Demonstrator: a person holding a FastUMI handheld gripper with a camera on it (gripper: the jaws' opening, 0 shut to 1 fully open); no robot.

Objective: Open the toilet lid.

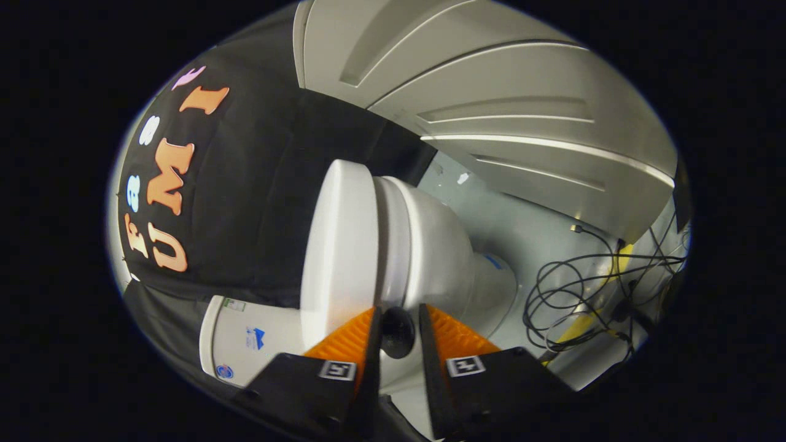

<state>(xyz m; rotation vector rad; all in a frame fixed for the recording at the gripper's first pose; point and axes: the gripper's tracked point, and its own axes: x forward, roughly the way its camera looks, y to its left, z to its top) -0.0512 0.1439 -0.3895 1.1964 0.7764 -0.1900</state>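
The toilet lid (pixel 338 245) stood just ahead of my claw (pixel 399 334), a smooth white slab whose edge ran away from my fingertips. The view was rolled sideways, so I could not be sure how far the lid was raised; it looked lifted off the bowl (pixel 436 245), with the seat rim showing as a band between them. A small dark knob (pixel 398 331), seemingly a handle on the lid's near edge, sat between my two fingers. The fingers were nearly closed around it, but whether both pads pressed on it I could not tell.

To do this step well, I judged I should keep a firm hold on the knob and swing along the arc of the hinge, not pull straight, so the knob would not slip out. Near the end I should slow down, letting the lid settle gently against the tank (pixel 245 337), which lay beyond the lid beside the booth's black cloth wall.

On the far side, loose black cables (pixel 577 288) lay coiled on the grey floor (pixel 522 227), well apart from the bowl. A white panelled door (pixel 522 86) stood beyond them.
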